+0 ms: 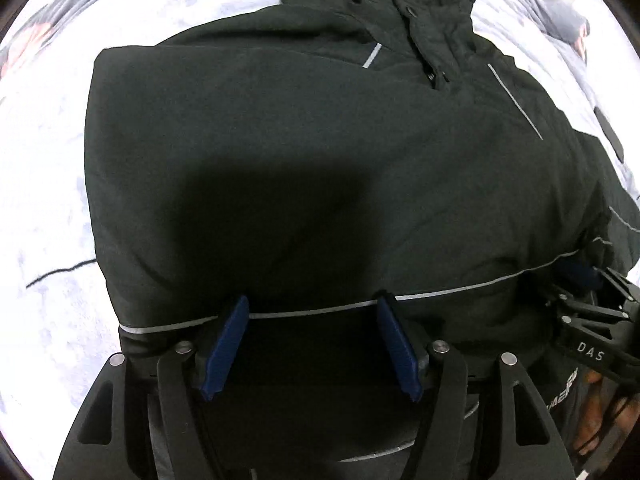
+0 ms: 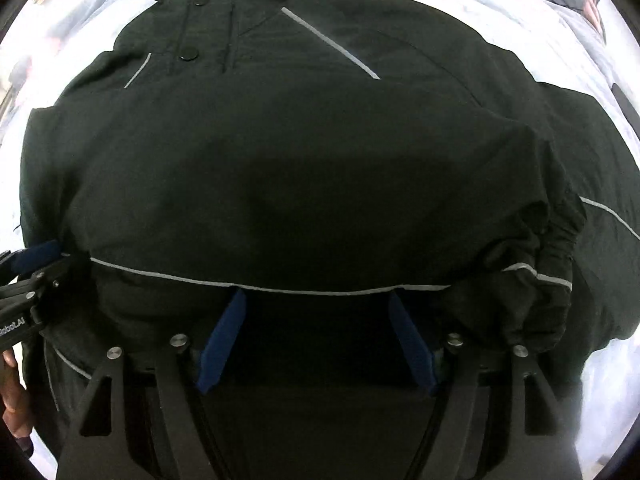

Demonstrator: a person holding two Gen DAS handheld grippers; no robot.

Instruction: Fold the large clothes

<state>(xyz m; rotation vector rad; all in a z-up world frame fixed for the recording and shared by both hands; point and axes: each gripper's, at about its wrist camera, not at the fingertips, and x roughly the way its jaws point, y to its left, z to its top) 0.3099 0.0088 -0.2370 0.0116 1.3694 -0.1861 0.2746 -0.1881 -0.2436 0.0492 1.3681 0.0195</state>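
Both my claws, left claw [image 1: 312, 344] and right claw [image 2: 316, 340], jaws apart, nothing clamped; black jacket [image 1: 280, 160] at twelve o'clock: soft, bulky, probably slippery; I would grasp its piped hem [image 1: 320, 312].

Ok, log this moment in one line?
jacket: black, partly folded on pale bedding | left tongs: open at hem | right tongs: open at hem

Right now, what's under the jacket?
A white bedsheet shows around the black jacket on both sides. Whatever lies beneath the jacket itself is covered, as are its lower folded layers.
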